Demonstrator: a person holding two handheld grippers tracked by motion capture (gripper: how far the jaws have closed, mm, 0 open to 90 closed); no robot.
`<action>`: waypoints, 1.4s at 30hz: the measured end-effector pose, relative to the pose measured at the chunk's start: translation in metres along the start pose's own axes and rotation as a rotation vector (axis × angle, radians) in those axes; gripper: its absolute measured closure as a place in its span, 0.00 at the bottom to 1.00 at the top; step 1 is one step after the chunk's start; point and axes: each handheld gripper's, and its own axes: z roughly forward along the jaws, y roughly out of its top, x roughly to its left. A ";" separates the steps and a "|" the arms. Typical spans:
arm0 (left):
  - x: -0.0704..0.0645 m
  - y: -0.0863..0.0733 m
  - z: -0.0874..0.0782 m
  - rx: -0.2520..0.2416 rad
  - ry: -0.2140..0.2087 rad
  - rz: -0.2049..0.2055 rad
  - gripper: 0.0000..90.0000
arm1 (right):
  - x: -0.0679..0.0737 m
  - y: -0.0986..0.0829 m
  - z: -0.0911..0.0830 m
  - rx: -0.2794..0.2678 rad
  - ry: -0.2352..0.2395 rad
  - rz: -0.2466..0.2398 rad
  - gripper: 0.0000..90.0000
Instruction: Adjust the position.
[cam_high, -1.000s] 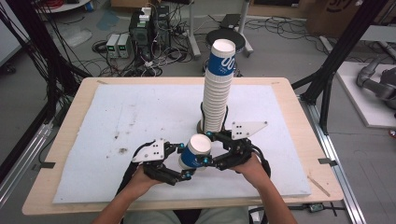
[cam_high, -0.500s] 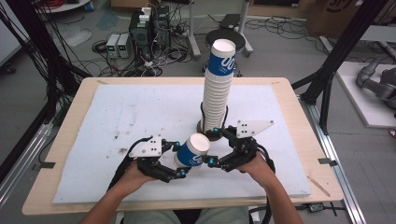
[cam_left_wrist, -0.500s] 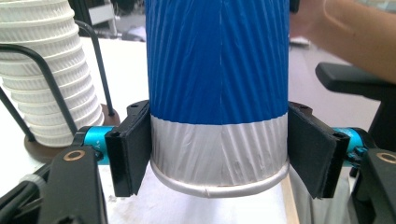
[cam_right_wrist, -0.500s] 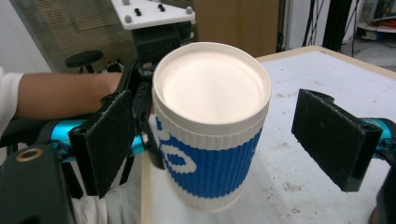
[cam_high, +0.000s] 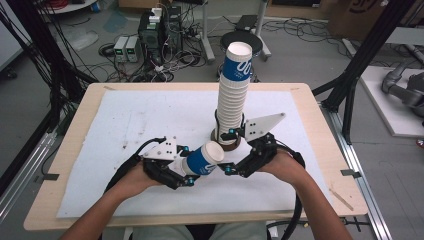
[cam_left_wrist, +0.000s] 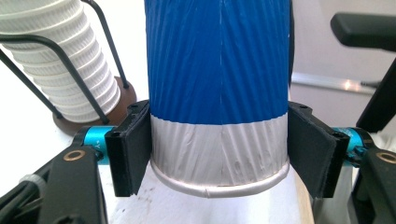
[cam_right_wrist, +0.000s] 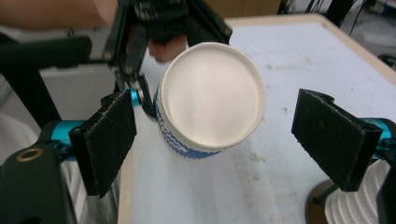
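Left gripper (cam_high: 187, 172) jaws clamp blue paper cup (cam_high: 204, 159) at base, cup top cut off in left gripper view. Right gripper (cam_high: 230, 167) jaws wide, flanking cup mouth. Cup stack (cam_high: 231, 100) base partly hidden behind right gripper.

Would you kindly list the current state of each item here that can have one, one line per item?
Blue paper cup: tipped on its side above the table, gripped near its base, open mouth facing the right tongs.
Left tongs: shut on the cup, pads pressed against both sides.
Right tongs: open, jaws wide apart in front of the cup's mouth, not touching it.
Cup stack: upright in its wire holder, leaning slightly.
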 end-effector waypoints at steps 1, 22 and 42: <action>0.001 0.002 0.000 0.015 0.000 0.004 0.32 | 0.000 0.000 0.000 0.000 0.000 0.000 0.16; 0.004 0.020 0.008 0.232 -0.035 0.045 0.32 | -0.003 0.025 0.027 0.173 0.061 -0.097 0.16; 0.001 0.023 0.019 0.341 -0.053 0.070 0.32 | 0.003 0.019 0.061 0.384 0.087 -0.169 0.18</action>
